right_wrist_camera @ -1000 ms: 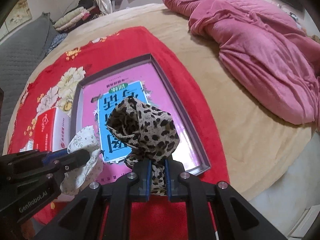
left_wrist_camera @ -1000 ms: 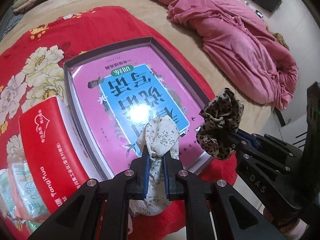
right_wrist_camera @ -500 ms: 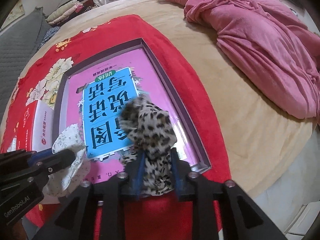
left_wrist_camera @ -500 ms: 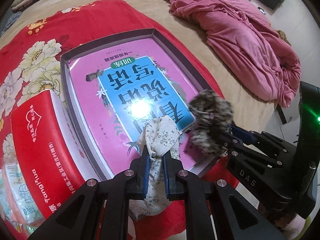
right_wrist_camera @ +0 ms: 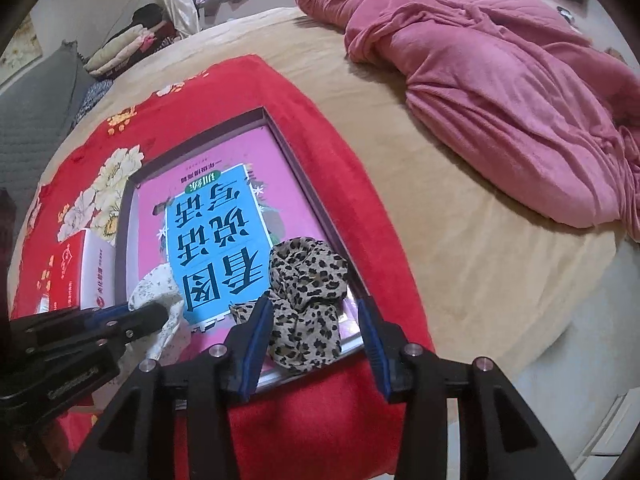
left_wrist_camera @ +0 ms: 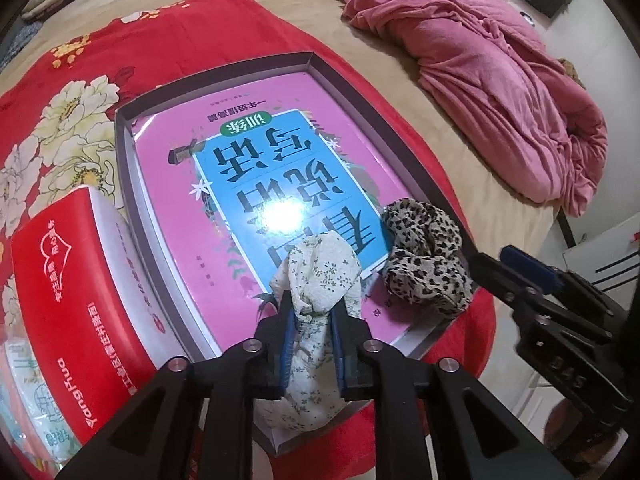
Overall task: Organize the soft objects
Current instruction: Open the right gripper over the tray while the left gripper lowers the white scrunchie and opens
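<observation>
A shallow grey tray [left_wrist_camera: 122, 168] lies on the bed with a pink and blue book [left_wrist_camera: 256, 160] flat inside it. My left gripper [left_wrist_camera: 312, 304] is over the tray's near edge. Its pads still press a white floral cloth [left_wrist_camera: 320, 272] while the jaws are starting to open. A leopard-print cloth [right_wrist_camera: 308, 280] rests in the tray's near right corner. My right gripper [right_wrist_camera: 312, 308] straddles it with its jaws opening and the right pad clear of the fabric. The left wrist view has the leopard cloth [left_wrist_camera: 424, 264] lying free in front of the right gripper [left_wrist_camera: 494, 256].
A red tissue box [left_wrist_camera: 68, 300] stands against the tray's left side. Everything sits on a red flowered blanket [left_wrist_camera: 160, 40] spread over a tan bed. A crumpled pink quilt [right_wrist_camera: 500, 92] fills the far right. The bed's edge [right_wrist_camera: 560, 340] drops off at the right.
The right gripper came down with the leopard cloth, set it in the tray's near right corner and opened off it. The left gripper's pads stand slightly wider on the floral cloth.
</observation>
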Motion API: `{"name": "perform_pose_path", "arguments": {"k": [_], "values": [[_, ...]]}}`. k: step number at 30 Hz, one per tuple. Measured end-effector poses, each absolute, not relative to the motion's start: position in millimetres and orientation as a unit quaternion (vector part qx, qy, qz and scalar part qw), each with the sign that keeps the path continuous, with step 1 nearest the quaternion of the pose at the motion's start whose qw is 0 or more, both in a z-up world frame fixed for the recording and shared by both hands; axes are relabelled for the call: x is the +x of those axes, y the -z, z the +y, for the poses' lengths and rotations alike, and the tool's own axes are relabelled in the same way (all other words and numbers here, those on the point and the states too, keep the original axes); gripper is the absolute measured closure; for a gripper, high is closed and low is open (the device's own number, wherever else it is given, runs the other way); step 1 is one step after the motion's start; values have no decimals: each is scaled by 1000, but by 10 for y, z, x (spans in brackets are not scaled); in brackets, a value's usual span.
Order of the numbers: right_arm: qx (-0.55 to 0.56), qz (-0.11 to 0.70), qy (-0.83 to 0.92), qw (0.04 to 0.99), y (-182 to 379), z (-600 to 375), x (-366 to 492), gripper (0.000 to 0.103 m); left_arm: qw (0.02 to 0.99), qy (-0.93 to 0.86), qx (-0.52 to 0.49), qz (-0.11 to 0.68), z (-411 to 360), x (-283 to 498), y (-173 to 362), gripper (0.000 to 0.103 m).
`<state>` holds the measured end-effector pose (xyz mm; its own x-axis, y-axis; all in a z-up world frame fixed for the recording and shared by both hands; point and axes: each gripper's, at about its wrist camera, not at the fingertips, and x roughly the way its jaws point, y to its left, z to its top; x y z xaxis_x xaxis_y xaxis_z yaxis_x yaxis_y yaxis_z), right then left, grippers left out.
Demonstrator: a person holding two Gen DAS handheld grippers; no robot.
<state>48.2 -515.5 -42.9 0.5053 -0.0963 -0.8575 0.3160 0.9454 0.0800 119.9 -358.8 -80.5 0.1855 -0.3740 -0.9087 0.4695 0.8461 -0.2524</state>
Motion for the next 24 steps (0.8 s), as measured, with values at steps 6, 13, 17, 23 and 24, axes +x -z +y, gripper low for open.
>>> {"name": "perform_pose_path", "arguments": {"k": [6,13,17,23,24], "values": [[112,478,119,863,379,-5135,464,59,773,275,47,570,-3579,1204,765,70],[116,473,121,865,311,-5109,424,59,779,270,40,565,-3491,1256,676,60],[118,468,122,867,256,-5110,400,59,781,272,32,561,-3436,1272,609,55],[115,463,121,871,179,-5074,372,58,788,275,19,550,-3340,1280,492,51],[113,461,120,872,156,-5056,362,58,789,276,18,548,-3320,1271,467,51]]}}
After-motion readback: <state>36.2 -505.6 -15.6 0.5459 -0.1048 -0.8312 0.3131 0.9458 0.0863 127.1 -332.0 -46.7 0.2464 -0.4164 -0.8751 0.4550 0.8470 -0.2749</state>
